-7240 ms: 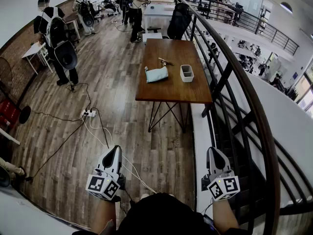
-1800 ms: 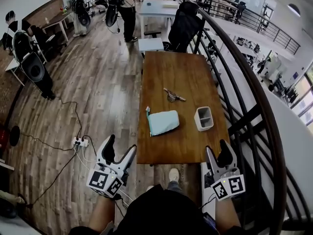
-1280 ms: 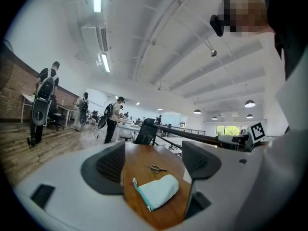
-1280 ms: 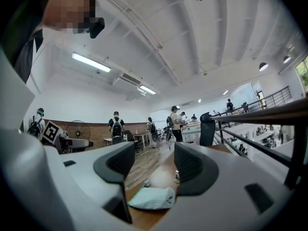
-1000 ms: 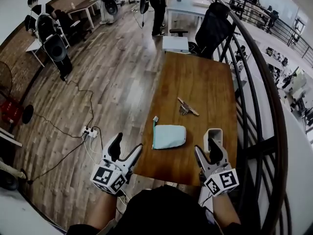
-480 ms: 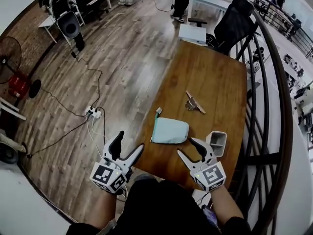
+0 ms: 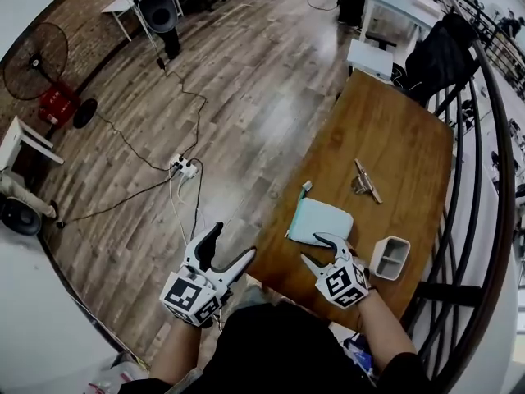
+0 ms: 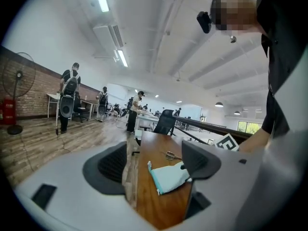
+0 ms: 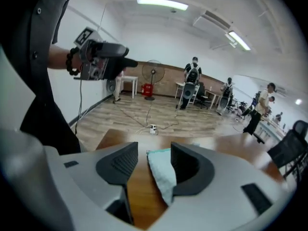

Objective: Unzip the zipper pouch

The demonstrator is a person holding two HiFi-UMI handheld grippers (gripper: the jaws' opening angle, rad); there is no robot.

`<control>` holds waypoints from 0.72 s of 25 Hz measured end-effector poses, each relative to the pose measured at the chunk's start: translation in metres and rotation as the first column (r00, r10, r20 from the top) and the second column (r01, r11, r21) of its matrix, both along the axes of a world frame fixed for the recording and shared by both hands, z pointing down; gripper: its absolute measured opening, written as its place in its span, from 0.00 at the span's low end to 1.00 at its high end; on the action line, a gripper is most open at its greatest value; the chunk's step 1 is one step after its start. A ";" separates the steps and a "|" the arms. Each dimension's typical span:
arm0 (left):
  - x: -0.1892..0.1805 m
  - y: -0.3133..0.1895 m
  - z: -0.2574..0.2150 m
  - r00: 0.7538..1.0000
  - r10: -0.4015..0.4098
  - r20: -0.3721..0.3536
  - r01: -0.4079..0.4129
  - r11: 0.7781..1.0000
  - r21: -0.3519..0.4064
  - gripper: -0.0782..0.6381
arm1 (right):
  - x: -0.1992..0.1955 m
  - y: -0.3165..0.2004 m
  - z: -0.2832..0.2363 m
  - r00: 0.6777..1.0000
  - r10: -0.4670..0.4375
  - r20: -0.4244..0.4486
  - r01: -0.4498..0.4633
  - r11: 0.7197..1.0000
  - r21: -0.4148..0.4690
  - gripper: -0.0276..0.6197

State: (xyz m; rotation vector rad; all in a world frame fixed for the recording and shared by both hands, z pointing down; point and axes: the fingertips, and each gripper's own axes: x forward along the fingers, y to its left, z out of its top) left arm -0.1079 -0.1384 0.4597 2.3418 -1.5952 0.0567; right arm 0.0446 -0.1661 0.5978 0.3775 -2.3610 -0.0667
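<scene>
My right gripper (image 7: 312, 249) is closing, not yet clamped, with the pouch (image 7: 324, 220) edge between its jaws, my left gripper (image 7: 234, 240) released and empty; the unpinned pouch may slide when pulled.

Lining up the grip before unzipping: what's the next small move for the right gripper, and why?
Probably ease the right gripper forward and finish closing on the near edge of the pouch: its jaws, which have just been closing, stand apart with that edge between them, not yet pinched.

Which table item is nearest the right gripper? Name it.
The light-blue pouch: the right gripper has its edge between jaws that have just been closing, not pressing it. The white tray and metal clip lie farther off.
</scene>
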 end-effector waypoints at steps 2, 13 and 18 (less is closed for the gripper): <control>-0.008 0.003 0.004 1.000 -0.008 0.007 0.008 1.000 -0.006 0.61 | -0.005 -0.001 0.019 0.995 -0.055 -0.081 0.056 0.998 0.006 0.37; -0.030 0.020 0.021 1.000 -0.029 0.001 0.029 0.999 -0.024 0.61 | -0.019 -0.010 0.091 0.883 -0.238 -0.405 0.255 0.967 -0.012 0.36; -0.024 0.023 0.020 0.999 0.031 0.030 -0.030 0.999 -0.023 0.61 | -0.014 -0.013 0.108 0.842 -0.239 -0.483 0.258 0.966 -0.027 0.36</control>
